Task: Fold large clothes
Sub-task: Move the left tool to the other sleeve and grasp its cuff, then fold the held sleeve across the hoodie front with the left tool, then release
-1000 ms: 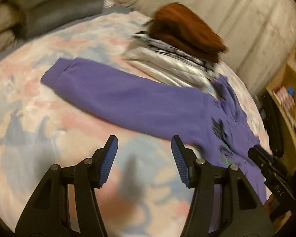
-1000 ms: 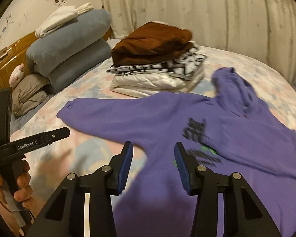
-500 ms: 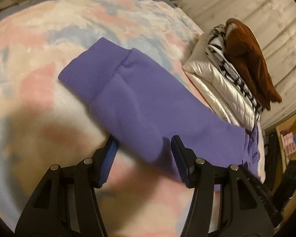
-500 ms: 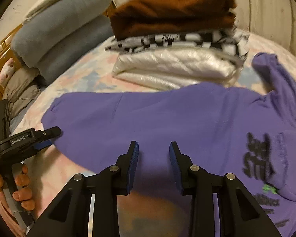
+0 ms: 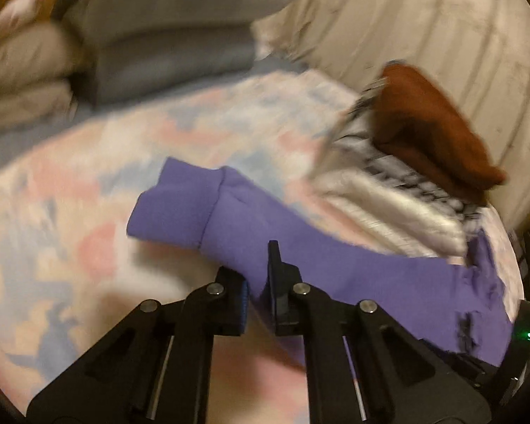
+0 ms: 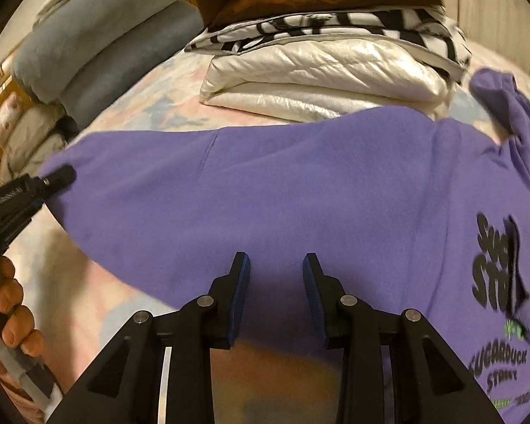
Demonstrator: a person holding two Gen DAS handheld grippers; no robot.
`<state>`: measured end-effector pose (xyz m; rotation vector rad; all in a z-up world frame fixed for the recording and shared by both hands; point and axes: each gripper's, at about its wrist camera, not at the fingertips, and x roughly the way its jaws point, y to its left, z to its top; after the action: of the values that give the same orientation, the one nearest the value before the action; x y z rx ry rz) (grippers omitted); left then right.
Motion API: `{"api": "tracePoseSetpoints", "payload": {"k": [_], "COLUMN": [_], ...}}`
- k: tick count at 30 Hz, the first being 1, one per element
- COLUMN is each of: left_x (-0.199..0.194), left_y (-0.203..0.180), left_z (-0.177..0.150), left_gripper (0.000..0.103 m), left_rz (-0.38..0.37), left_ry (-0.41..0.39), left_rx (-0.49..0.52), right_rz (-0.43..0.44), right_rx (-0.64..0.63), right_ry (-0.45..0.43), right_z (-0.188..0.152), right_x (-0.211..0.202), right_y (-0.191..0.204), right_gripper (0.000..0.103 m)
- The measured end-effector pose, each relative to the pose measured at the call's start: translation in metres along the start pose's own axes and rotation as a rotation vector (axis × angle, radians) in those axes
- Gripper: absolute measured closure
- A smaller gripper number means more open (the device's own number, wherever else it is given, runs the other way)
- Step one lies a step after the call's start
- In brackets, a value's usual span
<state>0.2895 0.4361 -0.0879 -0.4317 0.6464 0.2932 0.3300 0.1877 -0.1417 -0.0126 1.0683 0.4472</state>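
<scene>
Left wrist view: your left tool has just clamped down on the lower edge of the purple hoodie's sleeve, a bit back from the cuff. Half a second ago the jaws were wide apart with the sleeve only lying between them; now they've pinched a ridge of fabric. So I'd say the sleeve fold is about to start, since you've got the grip you need to swing it in over the body.

The hoodie is spread flat on the bed, print side up, with that sleeve stretched out toward the pillows and the pile of folded clothes touching its far edge.

Right wrist view: your right tool has sunk to the near edge of the hoodie, further along the sleeve toward the chest print. Its jaws closed in a little but stand apart with a clear gap, gripping nothing as far as I can see.

Hard to read: the left view is smeared by motion, so how much fabric is really caught is a guess. The hoodie's hem and other sleeve are cut off, and the hood is only partly in view.
</scene>
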Motion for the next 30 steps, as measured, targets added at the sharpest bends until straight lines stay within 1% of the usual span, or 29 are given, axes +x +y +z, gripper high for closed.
{"api": "tracePoseSetpoints", "payload": {"k": [2, 4, 7, 8, 10, 13, 14, 16, 18, 21, 25, 26, 28, 30], "left_x": [-0.028, -0.054, -0.09, -0.096, -0.109, -0.116, -0.116, -0.111, -0.104, -0.087, -0.065, -0.055, -0.041, -0.027], "left_y": [-0.034, -0.069, -0.131, -0.145, -0.186, -0.233, -0.252, -0.278, -0.308, -0.344, -0.377, -0.386, -0.393, -0.394], "left_z": [0.008, 0.012, 0.01, 0.008, -0.001, -0.017, -0.027, -0.043, -0.069, -0.114, -0.179, -0.2, -0.226, -0.242], "left_gripper": [0.097, 0.097, 0.097, 0.097, 0.097, 0.097, 0.097, 0.097, 0.097, 0.097, 0.097, 0.097, 0.097, 0.097], "left_rz": [-0.05, -0.091, -0.168, -0.183, -0.234, -0.287, -0.297, -0.31, -0.319, -0.312, -0.286, -0.264, -0.229, -0.222], "left_ry": [-0.049, -0.077, -0.109, -0.11, -0.097, -0.068, -0.056, -0.029, 0.011, 0.078, 0.154, 0.179, 0.227, 0.272], "left_rx": [0.065, 0.132, 0.243, 0.265, 0.314, 0.353, 0.371, 0.395, 0.423, 0.47, 0.546, 0.574, 0.614, 0.627], "right_rz": [0.056, 0.07, 0.093, 0.102, 0.101, 0.072, 0.047, -0.007, -0.055, -0.095, -0.132, -0.136, -0.133, -0.132], "right_rx": [0.051, 0.078, 0.138, 0.173, 0.23, 0.299, 0.316, 0.346, 0.384, 0.439, 0.489, 0.499, 0.513, 0.517], "right_ry": [-0.023, -0.06, -0.112, -0.133, -0.162, -0.199, -0.213, -0.237, -0.263, -0.276, -0.257, -0.247, -0.235, -0.226], "right_z": [-0.004, -0.014, -0.031, -0.039, -0.053, -0.077, -0.086, -0.103, -0.121, -0.146, -0.179, -0.185, -0.194, -0.203], "right_x": [-0.026, -0.054, -0.094, -0.109, -0.132, -0.169, -0.182, -0.207, -0.229, -0.251, -0.264, -0.263, -0.263, -0.259], "right_y": [-0.009, -0.018, -0.045, -0.06, -0.087, -0.135, -0.151, -0.179, -0.211, -0.251, -0.291, -0.299, -0.312, -0.318], "right_gripper": [0.07, 0.07, 0.07, 0.07, 0.07, 0.07, 0.07, 0.07, 0.07, 0.07, 0.07, 0.07, 0.07, 0.07]}}
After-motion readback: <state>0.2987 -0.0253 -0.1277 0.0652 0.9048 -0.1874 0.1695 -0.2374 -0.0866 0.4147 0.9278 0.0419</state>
